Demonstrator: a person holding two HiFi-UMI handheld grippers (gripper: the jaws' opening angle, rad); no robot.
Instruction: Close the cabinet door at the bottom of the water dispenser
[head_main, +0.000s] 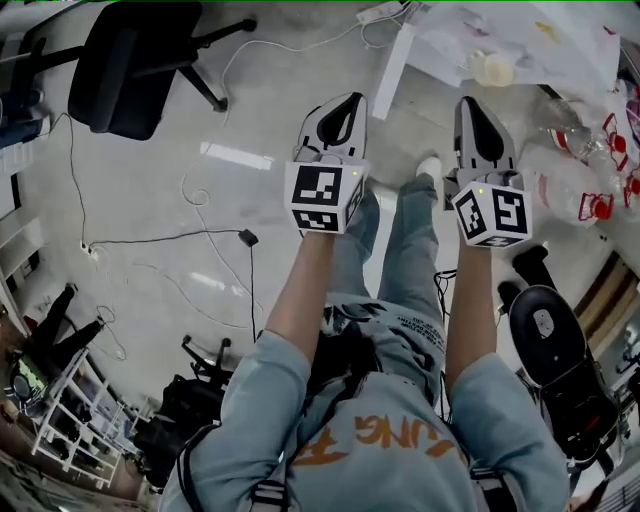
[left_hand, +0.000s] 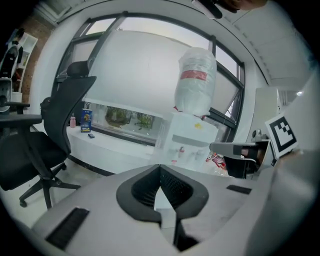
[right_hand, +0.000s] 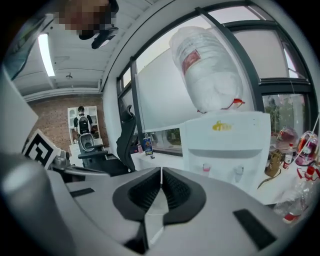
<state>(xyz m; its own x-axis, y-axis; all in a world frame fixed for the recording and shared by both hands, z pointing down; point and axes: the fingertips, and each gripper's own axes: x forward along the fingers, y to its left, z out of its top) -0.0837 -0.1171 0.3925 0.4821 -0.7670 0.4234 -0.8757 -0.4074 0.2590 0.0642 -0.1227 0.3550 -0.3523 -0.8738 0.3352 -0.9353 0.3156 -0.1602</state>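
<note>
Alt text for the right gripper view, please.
The right claw, shut and empty, points at a white water dispenser topped with an inverted bottle. A black office chair stands left of it, before a large window.

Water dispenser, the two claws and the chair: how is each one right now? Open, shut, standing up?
left claw: shut, nothing in it.
right claw: shut, nothing in it.
water dispenser: standing upright; its cabinet door is hidden behind the claws, so I cannot tell if it is open or shut.
water bottle: upside down on top of the dispenser.
office chair: upright, nobody sitting in it.
</note>
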